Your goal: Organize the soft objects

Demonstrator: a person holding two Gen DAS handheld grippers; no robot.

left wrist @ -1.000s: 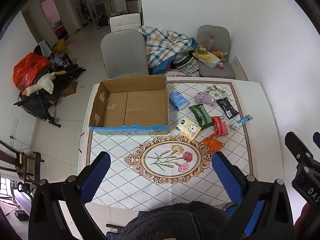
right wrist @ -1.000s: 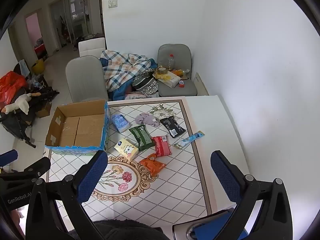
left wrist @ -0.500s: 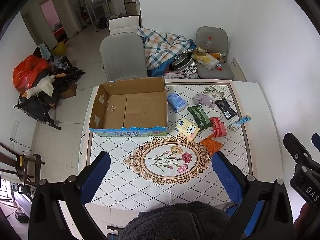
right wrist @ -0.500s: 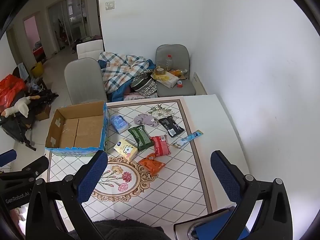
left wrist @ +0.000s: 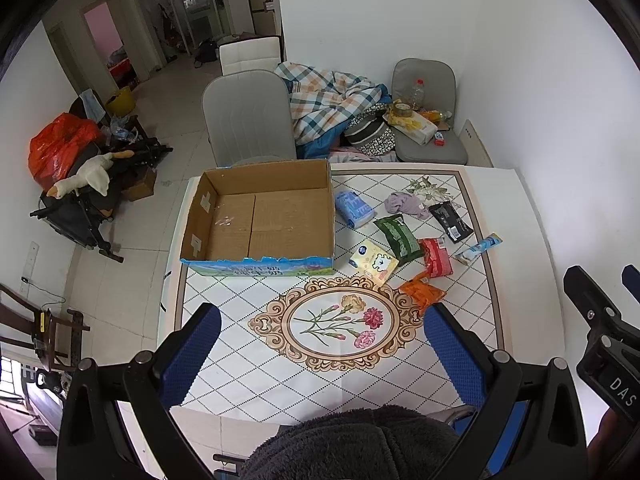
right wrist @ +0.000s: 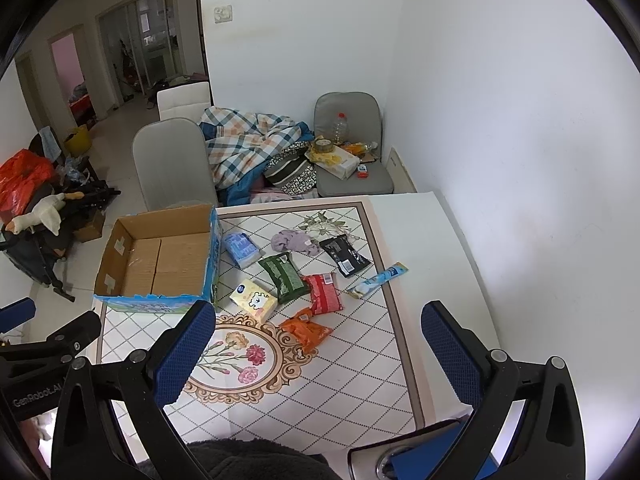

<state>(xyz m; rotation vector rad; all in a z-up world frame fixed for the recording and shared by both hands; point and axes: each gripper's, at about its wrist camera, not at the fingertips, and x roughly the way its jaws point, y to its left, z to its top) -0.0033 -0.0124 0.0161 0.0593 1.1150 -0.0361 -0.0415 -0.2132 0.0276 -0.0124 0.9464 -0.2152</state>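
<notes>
While both grippers hang high above the table (left wrist: 516,216), the left gripper (left wrist: 320,344) has its blue-padded fingers (left wrist: 192,354) spread wide with nothing between them, and the right gripper (right wrist: 320,344) is equally wide open and holding nothing. The cardboard box (left wrist: 260,216) sits open-topped on the table's left part, nothing visible inside. Soft packs lie scattered just right of it — blue tissue pack (left wrist: 354,208) nearest the box wall, yellow tissue pack (left wrist: 374,261) near the box's front corner, green pack (left wrist: 398,234) touching it, red pack (left wrist: 436,257) beside that, orange pack (left wrist: 422,293) closest to the flower medallion. Farther back lie a crumpled lavender cloth (left wrist: 404,203) and a black pack (left wrist: 450,221); a light-blue tube sachet (left wrist: 478,248) lies at the mat's right border, apart from the rest.
</notes>
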